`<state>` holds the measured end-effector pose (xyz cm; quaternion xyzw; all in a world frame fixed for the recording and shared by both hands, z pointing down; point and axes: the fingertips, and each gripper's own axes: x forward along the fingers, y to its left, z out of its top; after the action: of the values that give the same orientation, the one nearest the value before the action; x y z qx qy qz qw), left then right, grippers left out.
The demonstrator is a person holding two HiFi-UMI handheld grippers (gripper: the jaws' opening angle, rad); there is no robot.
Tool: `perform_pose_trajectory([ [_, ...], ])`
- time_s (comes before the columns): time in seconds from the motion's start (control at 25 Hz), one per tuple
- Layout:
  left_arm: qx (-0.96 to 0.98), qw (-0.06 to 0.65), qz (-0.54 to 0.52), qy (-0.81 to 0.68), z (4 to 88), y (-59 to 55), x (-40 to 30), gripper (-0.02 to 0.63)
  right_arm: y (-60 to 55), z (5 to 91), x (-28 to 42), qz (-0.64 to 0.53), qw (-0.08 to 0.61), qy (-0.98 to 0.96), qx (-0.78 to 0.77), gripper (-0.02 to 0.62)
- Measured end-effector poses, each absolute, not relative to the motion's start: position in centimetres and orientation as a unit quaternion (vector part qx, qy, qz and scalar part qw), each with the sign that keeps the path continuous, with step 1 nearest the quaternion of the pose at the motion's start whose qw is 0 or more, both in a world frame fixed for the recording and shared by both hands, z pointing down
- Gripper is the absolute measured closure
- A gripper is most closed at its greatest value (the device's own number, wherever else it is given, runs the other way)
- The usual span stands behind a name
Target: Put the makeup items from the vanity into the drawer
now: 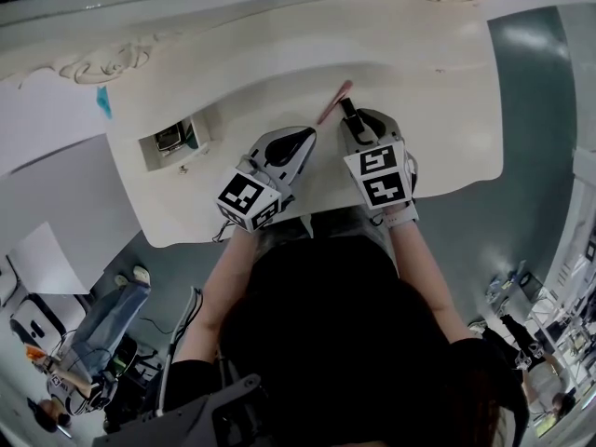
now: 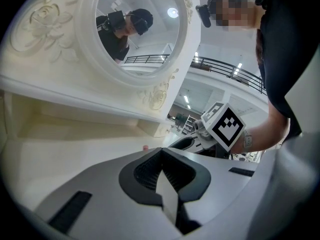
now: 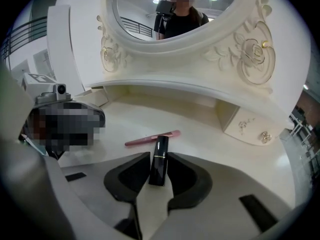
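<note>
Vanity top (image 1: 438, 110), white, inspected from the head view and both gripper views. A pink brush (image 3: 152, 138) lies flat on it and serves as the reference. The right gripper (image 3: 159, 156) stands just on the person's side of the brush, angled down at the tabletop. Its jaws are drawn in narrow on a black lipstick (image 3: 160, 159), and both pads meet the sides of the tube. The tube lies along the jaws, its far end almost at the brush; contact between the two cannot be confirmed. The left gripper (image 2: 161, 151) sits just left of the brush and nearer the person, beside the right gripper. Its jaws are together with nothing between them. The small drawer (image 1: 149, 152) stands open well to the left of the brush, and a dark, silvery item (image 1: 170, 138) lies inside it.
</note>
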<state>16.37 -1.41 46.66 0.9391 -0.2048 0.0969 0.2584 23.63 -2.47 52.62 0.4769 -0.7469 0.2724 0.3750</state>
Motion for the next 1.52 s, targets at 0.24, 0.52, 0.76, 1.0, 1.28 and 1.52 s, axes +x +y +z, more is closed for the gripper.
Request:
perform_pose_trajectory([
  [0.24,0.939,0.258,0.094,-0.209,46.4,-1.1,15.8,0.594,-2.4,52.2,23.6,0.272,0.369,-0.747,0.481,0.492],
  [0.52,0.936,0.258,0.085,-0.222,45.9,-1.0,14.1,0.594,-3.2,49.7,20.8,0.253,0.352,-0.771,0.467,0.494],
  [0.76,0.932,0.255,0.072,-0.248,45.2,-1.1,11.2,0.594,-3.9,47.9,16.3,0.23,0.348,-0.8,0.432,0.494],
  [1.0,0.923,0.255,0.06,-0.283,44.6,-0.9,7.3,0.594,-4.5,46.7,10.9,0.203,0.349,-0.829,0.387,0.494],
  [1.28,0.911,0.256,0.048,-0.32,44.2,-0.7,2.3,0.594,-4.9,45.3,4.0,0.177,0.347,-0.861,0.329,0.494],
  [1.52,0.897,0.256,0.036,-0.358,44.1,-0.8,-2.1,0.594,-4.7,44.4,-1.5,0.154,0.349,-0.883,0.275,0.494],
])
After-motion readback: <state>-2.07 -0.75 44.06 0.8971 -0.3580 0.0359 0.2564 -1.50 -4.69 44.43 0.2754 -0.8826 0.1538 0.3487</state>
